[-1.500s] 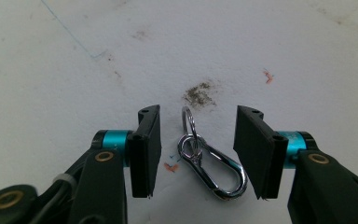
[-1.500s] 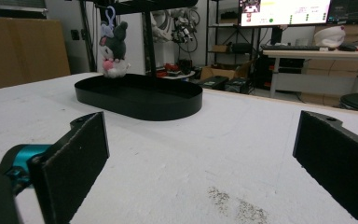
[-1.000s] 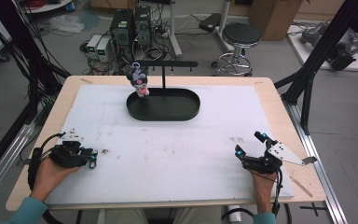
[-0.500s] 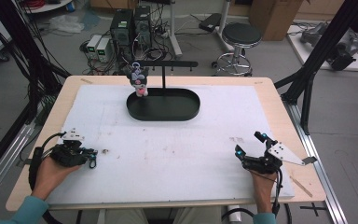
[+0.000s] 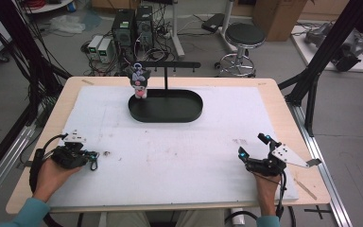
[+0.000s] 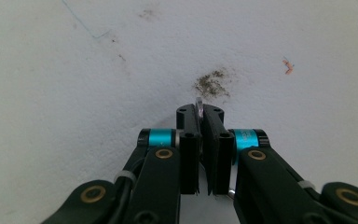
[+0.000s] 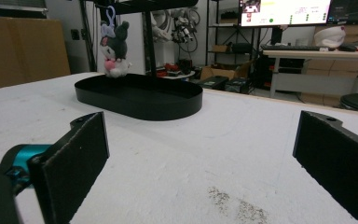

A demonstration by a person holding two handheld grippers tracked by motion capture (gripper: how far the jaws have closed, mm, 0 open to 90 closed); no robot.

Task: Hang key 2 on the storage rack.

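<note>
Tray: your black oval tray [image 5: 165, 119] sits near the worktop's far edge, just left of centre.
Stand: you see a black post [image 5: 166, 78] rising at the tray's far rim, carrying a crossbar.
Plush toy [image 5: 139, 82]: hangs from the crossbar's left end, above the tray's left end.
Mat [image 5: 194, 156]: white, speckled, covers most of your worktop.
Stool [image 5: 245, 35]: on the floor beyond the far edge.

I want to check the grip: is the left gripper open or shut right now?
Shut. The left gripper has just been closing; its jaws stand nearly together, pinching a thin metal ring at their tips.
</note>
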